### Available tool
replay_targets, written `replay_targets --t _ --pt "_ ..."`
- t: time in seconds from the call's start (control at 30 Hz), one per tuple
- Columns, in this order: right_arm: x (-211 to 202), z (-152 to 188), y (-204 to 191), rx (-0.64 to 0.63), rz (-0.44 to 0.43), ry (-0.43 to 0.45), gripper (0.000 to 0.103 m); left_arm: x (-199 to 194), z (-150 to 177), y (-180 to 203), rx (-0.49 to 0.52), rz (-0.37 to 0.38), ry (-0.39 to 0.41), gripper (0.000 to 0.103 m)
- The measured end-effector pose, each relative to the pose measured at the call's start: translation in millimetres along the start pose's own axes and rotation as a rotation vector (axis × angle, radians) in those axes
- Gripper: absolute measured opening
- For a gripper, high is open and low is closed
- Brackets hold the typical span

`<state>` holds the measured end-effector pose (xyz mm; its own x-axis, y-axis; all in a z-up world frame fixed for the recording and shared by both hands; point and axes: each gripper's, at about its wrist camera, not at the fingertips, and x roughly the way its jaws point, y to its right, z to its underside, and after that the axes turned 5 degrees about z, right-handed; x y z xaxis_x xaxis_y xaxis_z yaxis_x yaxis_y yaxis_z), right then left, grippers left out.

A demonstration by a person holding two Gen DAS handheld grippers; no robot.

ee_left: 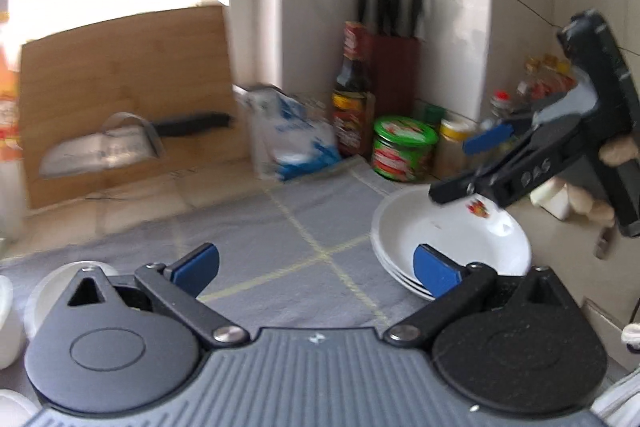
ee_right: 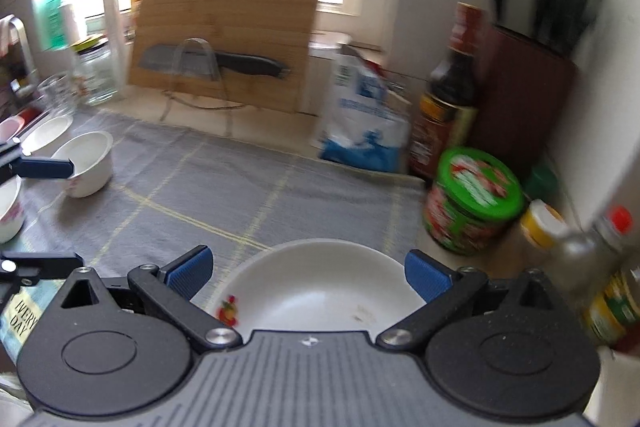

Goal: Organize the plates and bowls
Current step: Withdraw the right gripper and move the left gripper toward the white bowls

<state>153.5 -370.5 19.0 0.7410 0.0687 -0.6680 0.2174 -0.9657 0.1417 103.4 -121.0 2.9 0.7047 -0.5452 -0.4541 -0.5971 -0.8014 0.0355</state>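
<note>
Currently, a stack of white plates (ee_left: 448, 235) sits on the grey cloth (ee_left: 280, 247) over the worktop, near the condiment jars (ee_left: 404, 149). Both tools, the right tool (ee_right: 308, 273) above the stack and the left tool (ee_left: 316, 267) beside it, have fingers apart and empty. Stacking looks under way; next would likely be fetching a white bowl (ee_right: 86, 163) at the far left. Blur hides the plate count, and the bowls are partly cut off.

L gripper (ee_left: 316, 269), R gripper (ee_right: 308, 273): fingers apart.
</note>
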Motion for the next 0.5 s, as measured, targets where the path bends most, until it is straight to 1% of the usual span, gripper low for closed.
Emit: replay_targets --t 0.07,0.13,0.23,0.33,0.43,0.5 --pt "4 -5 -15 -0.034 -0.033 0.016 0.103 -13 3 -6 -0.004 -0.046 0.015 0.102" --pt "6 -10 -31 -0.064 -0.054 0.039 0.103 -21 9 -15 -0.026 -0.091 -0.008 0.102" --pt "8 -19 -59 -0.119 -0.115 0.067 0.103 -31 18 -33 -0.065 -0.141 -0.029 0.102" --pt "13 -25 -88 -0.161 -0.159 0.071 0.103 -46 29 -49 -0.073 -0.188 -0.038 0.102" --pt "20 -28 -121 -0.185 -0.167 0.049 0.103 -63 41 -62 -0.073 -0.204 -0.045 0.102" --pt "22 -29 -144 -0.189 -0.180 0.038 0.103 -73 51 -75 -0.082 -0.197 -0.063 0.102"
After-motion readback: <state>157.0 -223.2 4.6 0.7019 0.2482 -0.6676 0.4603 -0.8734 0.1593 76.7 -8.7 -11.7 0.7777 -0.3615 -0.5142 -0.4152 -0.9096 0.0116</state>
